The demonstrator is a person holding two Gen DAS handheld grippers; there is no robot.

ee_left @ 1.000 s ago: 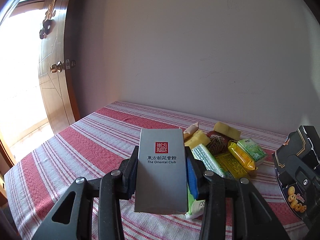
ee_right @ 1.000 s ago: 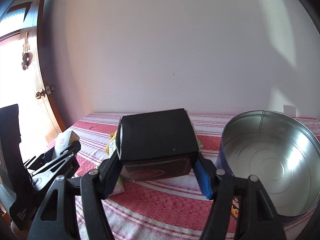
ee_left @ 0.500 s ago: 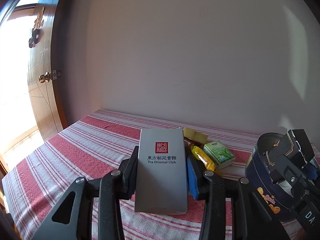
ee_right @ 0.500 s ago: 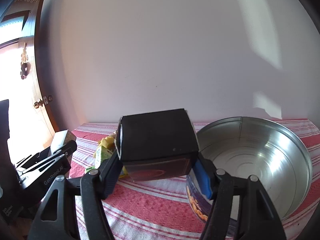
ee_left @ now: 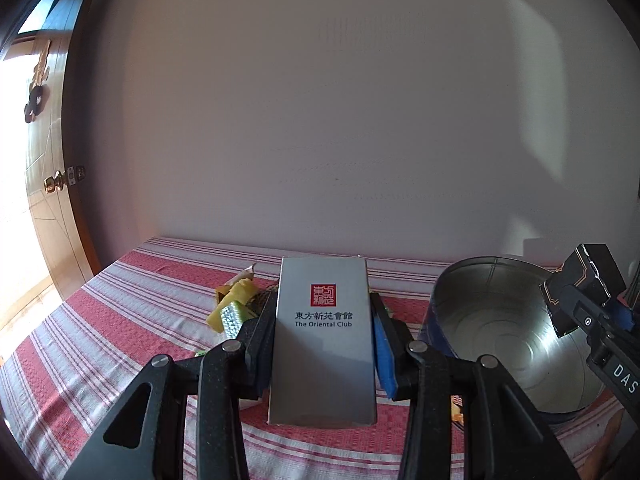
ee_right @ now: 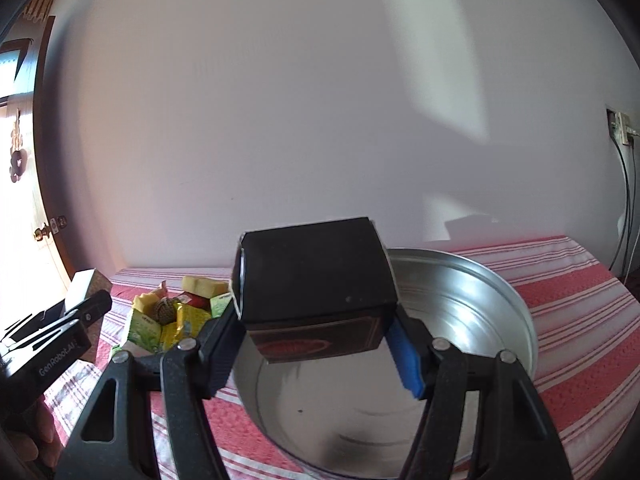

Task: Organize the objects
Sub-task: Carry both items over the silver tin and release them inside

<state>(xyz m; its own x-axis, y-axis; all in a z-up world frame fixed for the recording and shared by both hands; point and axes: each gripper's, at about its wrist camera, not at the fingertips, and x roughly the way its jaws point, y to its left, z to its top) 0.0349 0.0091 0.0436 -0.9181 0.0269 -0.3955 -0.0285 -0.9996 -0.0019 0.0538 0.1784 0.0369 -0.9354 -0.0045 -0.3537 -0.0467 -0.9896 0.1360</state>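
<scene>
My left gripper [ee_left: 323,346] is shut on a silver box [ee_left: 323,344] printed "The Oriental Club" and holds it above the striped cloth, left of a round metal tin [ee_left: 504,332]. My right gripper [ee_right: 316,340] is shut on a black box [ee_right: 316,280] and holds it over the open tin [ee_right: 480,320]. The black box also shows at the right edge of the left wrist view [ee_left: 584,292]. The left gripper with its silver box shows at the left of the right wrist view [ee_right: 60,340].
A pile of yellow and green snack packets [ee_right: 172,316] lies on the red-striped tablecloth [ee_left: 100,340] left of the tin. A plain wall stands behind the table. A wooden door [ee_left: 48,184] is at the far left. A wall socket with cables [ee_right: 620,128] is at the right.
Both grippers have moved right toward the tin. The black box now hangs over the tin's opening. The silver box is now closer to the tin, with the snack pile shifted left behind it.
</scene>
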